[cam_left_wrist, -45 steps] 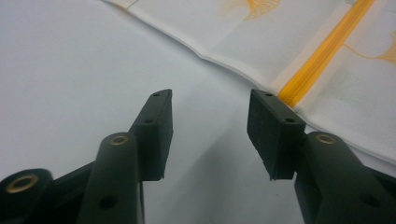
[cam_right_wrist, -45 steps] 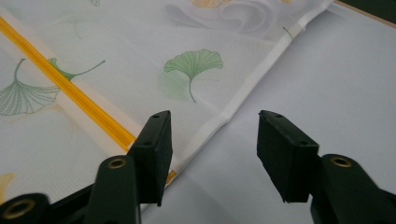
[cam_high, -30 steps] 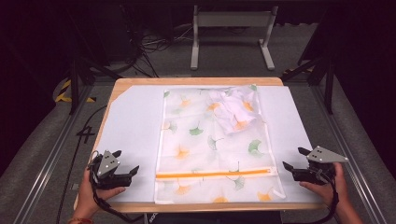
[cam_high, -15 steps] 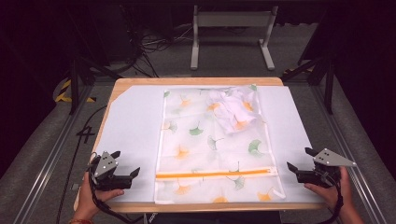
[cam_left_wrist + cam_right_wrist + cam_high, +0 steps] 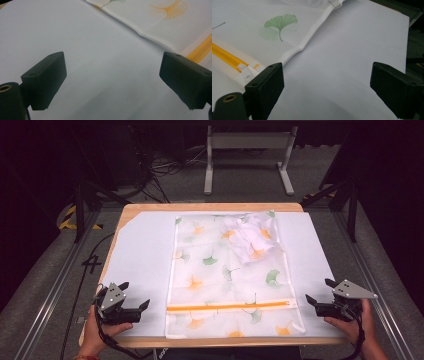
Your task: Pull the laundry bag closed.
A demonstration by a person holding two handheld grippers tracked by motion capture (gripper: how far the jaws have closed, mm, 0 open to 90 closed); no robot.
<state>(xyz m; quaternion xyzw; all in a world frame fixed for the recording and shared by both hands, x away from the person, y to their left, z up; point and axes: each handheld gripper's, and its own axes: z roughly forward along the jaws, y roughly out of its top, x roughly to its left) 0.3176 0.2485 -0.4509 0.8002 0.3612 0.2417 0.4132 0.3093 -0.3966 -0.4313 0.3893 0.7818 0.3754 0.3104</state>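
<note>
Your left gripper sits at the near left of the white sheet, jaws spread wide and empty. Your right gripper sits at the near right edge — jaws wide too, holding nothing. The leaf-print bag lies flat between them, its orange zipper toward you.

Light falls from above onto the surface, whose white sheet looks bright and a little washed out, while the floor and room behind sink into near black. The high view is soft and grainy. In both gripper views the close black jaws are blurred, with faint shadows beneath.
</note>
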